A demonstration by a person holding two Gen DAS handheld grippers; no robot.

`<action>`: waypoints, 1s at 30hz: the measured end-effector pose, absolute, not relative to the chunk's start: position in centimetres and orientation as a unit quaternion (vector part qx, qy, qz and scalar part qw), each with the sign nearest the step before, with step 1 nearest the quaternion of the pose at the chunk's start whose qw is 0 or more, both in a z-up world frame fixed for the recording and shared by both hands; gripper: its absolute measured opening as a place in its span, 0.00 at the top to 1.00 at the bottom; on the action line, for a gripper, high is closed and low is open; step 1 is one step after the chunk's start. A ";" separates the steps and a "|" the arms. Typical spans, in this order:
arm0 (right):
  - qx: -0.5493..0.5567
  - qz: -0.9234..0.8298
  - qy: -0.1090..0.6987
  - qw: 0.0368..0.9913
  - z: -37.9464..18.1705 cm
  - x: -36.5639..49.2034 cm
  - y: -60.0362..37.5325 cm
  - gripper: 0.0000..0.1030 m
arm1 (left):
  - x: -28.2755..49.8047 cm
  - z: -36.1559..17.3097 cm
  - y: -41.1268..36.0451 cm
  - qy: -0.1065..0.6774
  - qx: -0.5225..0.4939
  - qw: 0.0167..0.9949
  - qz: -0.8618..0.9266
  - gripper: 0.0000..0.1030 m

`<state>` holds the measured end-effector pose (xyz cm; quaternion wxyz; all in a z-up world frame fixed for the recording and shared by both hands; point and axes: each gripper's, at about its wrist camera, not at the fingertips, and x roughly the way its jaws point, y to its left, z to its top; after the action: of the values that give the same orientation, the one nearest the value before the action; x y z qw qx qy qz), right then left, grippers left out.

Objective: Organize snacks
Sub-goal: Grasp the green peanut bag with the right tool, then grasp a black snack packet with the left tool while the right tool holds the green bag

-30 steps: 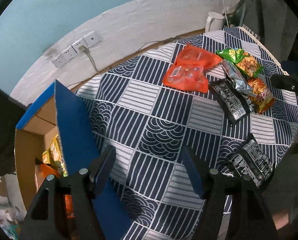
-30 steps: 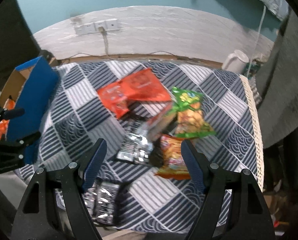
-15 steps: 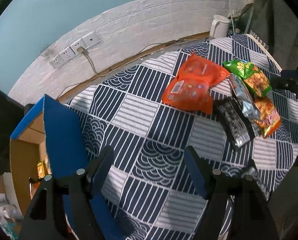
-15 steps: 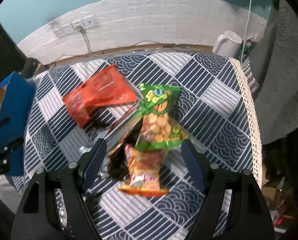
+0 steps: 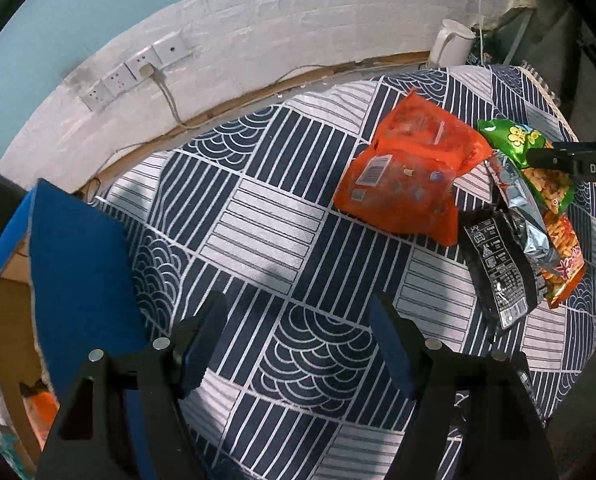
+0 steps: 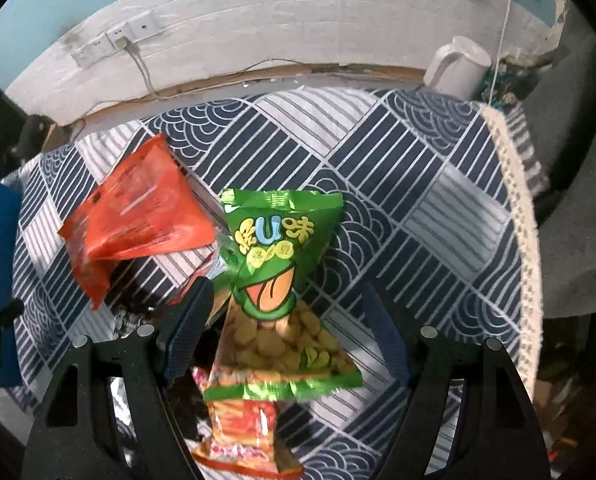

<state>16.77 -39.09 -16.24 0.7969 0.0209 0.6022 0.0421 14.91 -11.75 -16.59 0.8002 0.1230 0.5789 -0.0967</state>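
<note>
Several snack bags lie on the patterned tablecloth [image 5: 266,224]. A green bag [image 6: 282,280] lies between the open jaws of my right gripper [image 6: 290,300], which hovers over it; it also shows in the left wrist view [image 5: 533,156]. An orange-red bag [image 6: 242,428] lies below it. A large red bag [image 5: 409,176] [image 6: 138,216], a silver bag [image 5: 525,216] and a black bag [image 5: 497,268] lie alongside. My left gripper [image 5: 298,332] is open and empty above bare cloth.
A cardboard box with a blue flap [image 5: 74,280] stands at the table's left edge, with snacks inside. A white kettle [image 6: 457,68] stands at the back right. Wall sockets [image 5: 134,76] with a cable sit on the back wall.
My right gripper has moved forward and down over the green bag. My left gripper has moved forward past the box, and the black bag near the front edge is out of its view.
</note>
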 end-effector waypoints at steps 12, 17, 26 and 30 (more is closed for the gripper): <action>0.035 0.052 0.605 0.794 -17.1 16.5 -39.2 0.66 | 15.3 -17.3 -12.5 0.590 0.108 0.793 -0.107 0.28; 0.025 0.049 0.585 0.809 -15.5 15.6 -39.0 0.66 | 14.4 -16.3 -12.9 0.586 0.109 0.795 -0.112 0.28; 0.025 0.052 0.563 0.824 -12.4 13.0 -39.2 0.66 | 11.3 -13.8 -14.4 0.583 0.103 0.796 -0.127 0.24; 0.021 0.059 0.560 0.826 -11.7 11.3 -38.9 0.66 | 9.7 -13.2 -15.2 0.578 0.100 0.798 -0.134 0.24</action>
<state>11.33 -38.87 -11.71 0.8261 0.0215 0.5600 0.0587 9.70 -15.22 -13.16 0.7985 0.1003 0.5782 -0.1344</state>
